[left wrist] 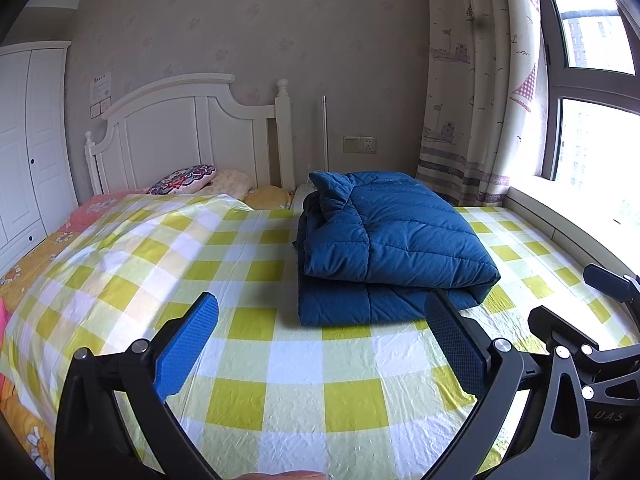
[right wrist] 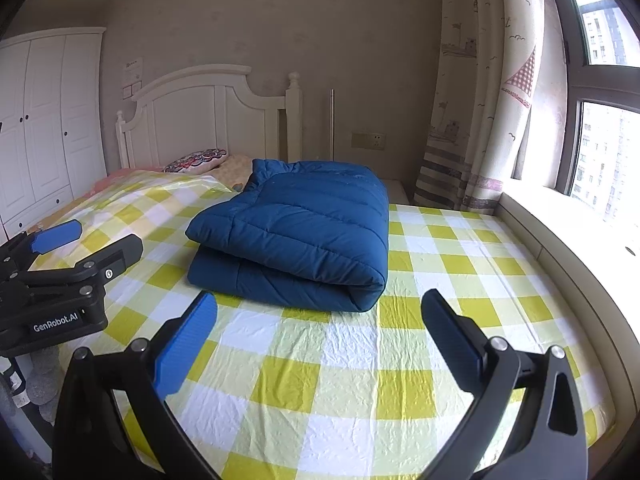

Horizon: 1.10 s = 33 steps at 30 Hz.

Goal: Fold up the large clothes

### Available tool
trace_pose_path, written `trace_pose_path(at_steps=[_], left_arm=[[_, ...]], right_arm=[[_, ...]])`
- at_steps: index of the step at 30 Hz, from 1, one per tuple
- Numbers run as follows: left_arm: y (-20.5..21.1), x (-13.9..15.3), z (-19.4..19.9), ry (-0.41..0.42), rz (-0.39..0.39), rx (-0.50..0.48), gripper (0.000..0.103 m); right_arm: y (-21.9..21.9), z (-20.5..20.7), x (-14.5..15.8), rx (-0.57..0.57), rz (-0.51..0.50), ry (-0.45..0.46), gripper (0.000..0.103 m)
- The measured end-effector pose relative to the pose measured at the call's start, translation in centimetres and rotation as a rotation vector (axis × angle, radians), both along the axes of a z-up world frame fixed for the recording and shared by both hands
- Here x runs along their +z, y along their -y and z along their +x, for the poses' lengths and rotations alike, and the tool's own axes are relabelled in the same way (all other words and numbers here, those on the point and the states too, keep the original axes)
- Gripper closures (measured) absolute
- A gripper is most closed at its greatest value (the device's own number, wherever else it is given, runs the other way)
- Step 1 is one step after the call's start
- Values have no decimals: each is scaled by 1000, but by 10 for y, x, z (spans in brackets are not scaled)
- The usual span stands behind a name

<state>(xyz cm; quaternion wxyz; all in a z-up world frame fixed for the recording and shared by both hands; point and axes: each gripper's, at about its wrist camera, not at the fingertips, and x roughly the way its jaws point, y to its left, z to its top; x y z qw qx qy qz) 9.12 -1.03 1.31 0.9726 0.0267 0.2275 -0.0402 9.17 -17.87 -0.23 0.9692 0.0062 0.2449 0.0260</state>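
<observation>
A blue quilted down coat (left wrist: 384, 248) lies folded into a thick rectangular bundle on the yellow-and-white checked bed sheet (left wrist: 296, 384). It also shows in the right wrist view (right wrist: 296, 240). My left gripper (left wrist: 324, 340) is open and empty, held above the sheet just in front of the bundle. My right gripper (right wrist: 320, 332) is open and empty, also short of the bundle's near folded edge. The left gripper also shows at the left of the right wrist view (right wrist: 84, 240), and the right gripper at the right edge of the left wrist view (left wrist: 576, 300).
A white headboard (left wrist: 188, 128) and pillows (left wrist: 188, 180) are at the far end. A white wardrobe (left wrist: 24, 140) stands at the left. A curtain (left wrist: 472, 92) and window sill (left wrist: 568, 216) run along the right.
</observation>
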Motion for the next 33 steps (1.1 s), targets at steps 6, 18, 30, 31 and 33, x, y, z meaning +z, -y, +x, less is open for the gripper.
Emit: trace_pose_path(at_steps=[6, 18, 30, 31, 33], left_arm=[[-1, -1, -1, 0, -2, 0, 4], [-1, -3, -1, -2, 1, 2, 4], [-1, -4, -3, -1, 2, 4, 4], [-1, -4, -3, -2, 3, 2, 4], [-1, -5, -3, 1, 4, 3, 4]], right_arm=[[0, 0, -1, 1, 0, 0, 2], [1, 0, -2, 3, -3, -3, 2], [-1, -1, -5, 4, -4, -8, 2], [-1, -2, -5, 5, -5, -7, 2], [-2, -2, -5, 5, -6, -7, 2]])
